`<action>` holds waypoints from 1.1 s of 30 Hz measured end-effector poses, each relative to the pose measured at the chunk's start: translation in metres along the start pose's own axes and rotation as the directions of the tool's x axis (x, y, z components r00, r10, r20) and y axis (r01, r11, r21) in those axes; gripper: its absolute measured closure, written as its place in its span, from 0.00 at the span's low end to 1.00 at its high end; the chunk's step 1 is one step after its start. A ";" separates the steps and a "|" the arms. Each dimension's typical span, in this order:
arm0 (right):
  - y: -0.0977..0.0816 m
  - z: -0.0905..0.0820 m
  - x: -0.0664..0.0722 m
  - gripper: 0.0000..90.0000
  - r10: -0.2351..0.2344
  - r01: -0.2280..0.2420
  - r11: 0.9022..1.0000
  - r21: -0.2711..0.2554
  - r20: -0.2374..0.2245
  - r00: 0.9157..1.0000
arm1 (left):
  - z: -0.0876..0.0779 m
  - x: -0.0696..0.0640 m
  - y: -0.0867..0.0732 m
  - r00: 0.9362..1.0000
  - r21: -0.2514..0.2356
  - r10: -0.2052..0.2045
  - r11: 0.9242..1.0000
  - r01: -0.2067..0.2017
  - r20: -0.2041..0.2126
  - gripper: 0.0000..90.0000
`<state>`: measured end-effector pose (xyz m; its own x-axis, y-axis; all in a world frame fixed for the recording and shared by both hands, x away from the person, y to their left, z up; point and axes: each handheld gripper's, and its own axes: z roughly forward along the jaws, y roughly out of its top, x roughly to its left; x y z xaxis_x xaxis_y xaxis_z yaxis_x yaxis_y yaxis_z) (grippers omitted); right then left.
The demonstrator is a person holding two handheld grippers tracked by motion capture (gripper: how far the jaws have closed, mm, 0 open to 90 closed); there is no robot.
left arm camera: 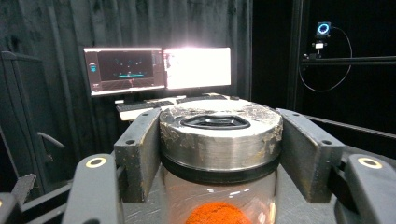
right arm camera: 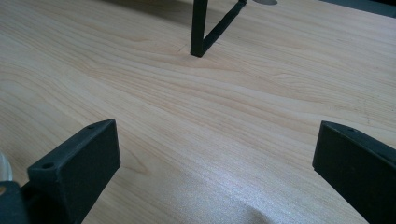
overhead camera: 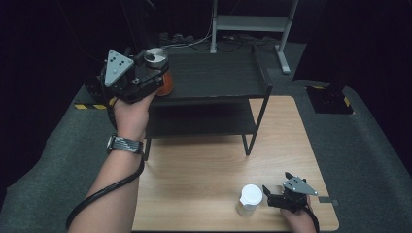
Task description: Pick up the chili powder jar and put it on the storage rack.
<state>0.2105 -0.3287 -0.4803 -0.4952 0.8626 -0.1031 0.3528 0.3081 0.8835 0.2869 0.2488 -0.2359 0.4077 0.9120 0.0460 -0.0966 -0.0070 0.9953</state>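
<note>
Work in hand: we are carrying a glass jar with a silver metal lid, orange powder in its bottom, at the top shelf of the black rack that stands on the far half of the bench.
Left gripper: its jaws are clamped on the jar just under the lid; in the left gripper view the two black pads press the lid's flanks and the jar stands upright between them.
Where the jar is: over the left front corner of the rack's top shelf; whether its base touches the shelf we cannot tell.
Right gripper: it sits low at the bench's near right corner, jaws apart with bare wood between them, nothing held.
Other thing: a white-capped bottle stands just beside the right gripper, near the front edge.
Risk, slip: the pads bear on smooth metal and glass, so we judge a jolt could let the jar slide down.
Risk, edge: released this close to the shelf's corner, the jar could tip off onto the bench.
Risk, tilt: a rolled wrist would throw the powder against the lid.
</note>
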 end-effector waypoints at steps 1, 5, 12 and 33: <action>0.000 0.000 0.000 0.00 0.000 0.000 1.000 0.000 0.000 1.000 | 0.001 0.000 0.000 1.000 0.000 0.002 1.000 -0.002 -0.001 0.39; 0.000 0.000 0.000 0.00 -0.001 0.001 1.000 -0.001 -0.002 1.000 | 0.005 -0.001 0.000 1.000 0.008 0.005 1.000 -0.005 0.001 0.39; 0.000 0.000 0.000 0.00 -0.003 0.003 1.000 -0.002 -0.002 1.000 | 0.007 0.001 -0.003 1.000 0.007 -0.007 1.000 0.006 0.005 0.39; 0.000 0.000 0.000 0.00 -0.004 0.004 1.000 -0.002 -0.002 1.000 | 0.007 0.001 -0.002 1.000 0.013 -0.015 1.000 0.015 0.006 0.38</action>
<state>0.2103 -0.3288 -0.4806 -0.4984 0.8605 -0.1057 0.3492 0.3109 0.8840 0.2935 0.2469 -0.2375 0.4142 0.9096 0.0319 -0.0786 0.0009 0.9969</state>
